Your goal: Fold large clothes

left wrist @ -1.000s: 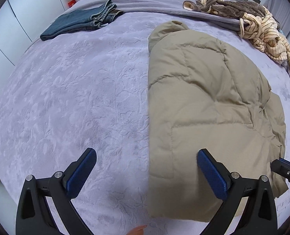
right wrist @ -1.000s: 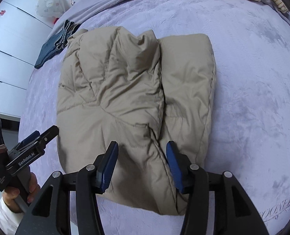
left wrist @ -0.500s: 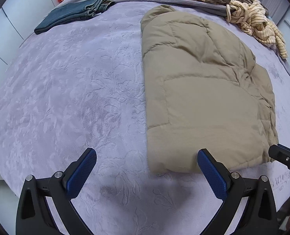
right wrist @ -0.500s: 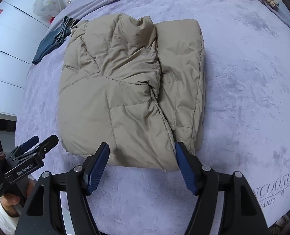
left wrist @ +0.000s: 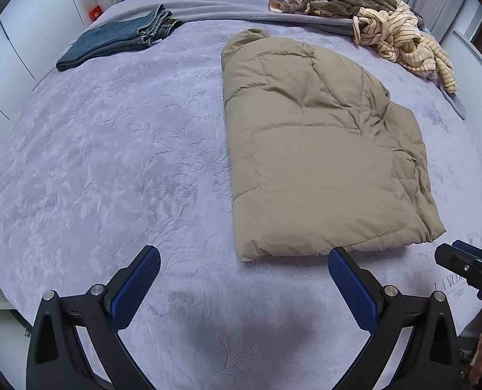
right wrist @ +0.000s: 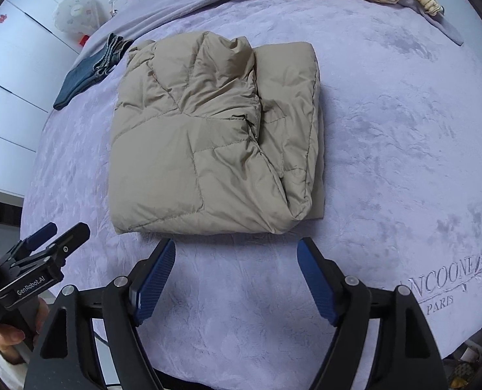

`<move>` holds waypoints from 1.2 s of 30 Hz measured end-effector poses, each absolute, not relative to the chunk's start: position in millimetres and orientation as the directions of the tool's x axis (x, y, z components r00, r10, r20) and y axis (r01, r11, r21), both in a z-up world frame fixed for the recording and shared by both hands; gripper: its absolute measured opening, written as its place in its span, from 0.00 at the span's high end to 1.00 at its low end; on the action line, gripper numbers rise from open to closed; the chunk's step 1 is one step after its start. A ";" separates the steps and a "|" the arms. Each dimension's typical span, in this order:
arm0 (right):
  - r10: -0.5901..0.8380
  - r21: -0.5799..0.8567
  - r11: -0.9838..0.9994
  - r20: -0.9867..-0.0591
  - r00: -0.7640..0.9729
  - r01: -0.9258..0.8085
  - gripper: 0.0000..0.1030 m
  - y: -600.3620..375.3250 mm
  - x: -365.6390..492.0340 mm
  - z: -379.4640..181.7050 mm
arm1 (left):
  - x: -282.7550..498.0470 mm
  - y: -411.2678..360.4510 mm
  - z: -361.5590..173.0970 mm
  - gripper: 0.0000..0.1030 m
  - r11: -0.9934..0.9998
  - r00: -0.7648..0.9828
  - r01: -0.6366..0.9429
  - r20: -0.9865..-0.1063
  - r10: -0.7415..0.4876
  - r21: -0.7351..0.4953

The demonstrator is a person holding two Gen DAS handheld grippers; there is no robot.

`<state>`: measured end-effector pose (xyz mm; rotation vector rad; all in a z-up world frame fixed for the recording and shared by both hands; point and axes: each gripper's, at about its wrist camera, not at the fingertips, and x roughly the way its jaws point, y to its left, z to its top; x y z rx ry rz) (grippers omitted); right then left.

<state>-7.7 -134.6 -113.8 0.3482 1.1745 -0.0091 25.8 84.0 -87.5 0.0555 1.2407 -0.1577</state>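
Two grippers hang just short of the near hem of the tan jacket (right wrist: 208,149), which lies folded lengthwise on the purple bedspread (left wrist: 110,162): my left gripper (left wrist: 244,287) spread and empty, my right gripper (right wrist: 236,279) opening with nothing between its pads. To fold well, I judge each should pinch one near corner of the jacket, lift together, and lay the hem squarely toward its collar end.
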 end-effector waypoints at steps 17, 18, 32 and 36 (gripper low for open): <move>0.124 0.222 0.965 -0.857 0.501 0.141 0.17 -139.8 -64.4 -64.8 | -54.1 68.1 -28.5 0.00 0.993 0.400 0.120 -0.915 -0.044 0.005; 0.120 0.219 0.966 -0.852 0.510 0.139 0.17 -139.1 -66.6 -61.0 | -57.5 69.5 -25.0 0.00 0.993 0.406 0.116 -0.913 -0.043 0.005; 0.055 0.153 0.982 -0.790 0.611 0.109 0.15 -121.8 -98.5 -19.3 | -81.9 88.0 23.7 0.00 0.997 0.503 0.078 -0.864 -0.033 0.008; 0.011 0.113 0.986 -0.782 0.624 0.124 0.15 -112.2 -98.7 -11.9 | -75.5 99.3 32.3 0.00 0.996 0.519 0.085 -0.854 -0.040 0.004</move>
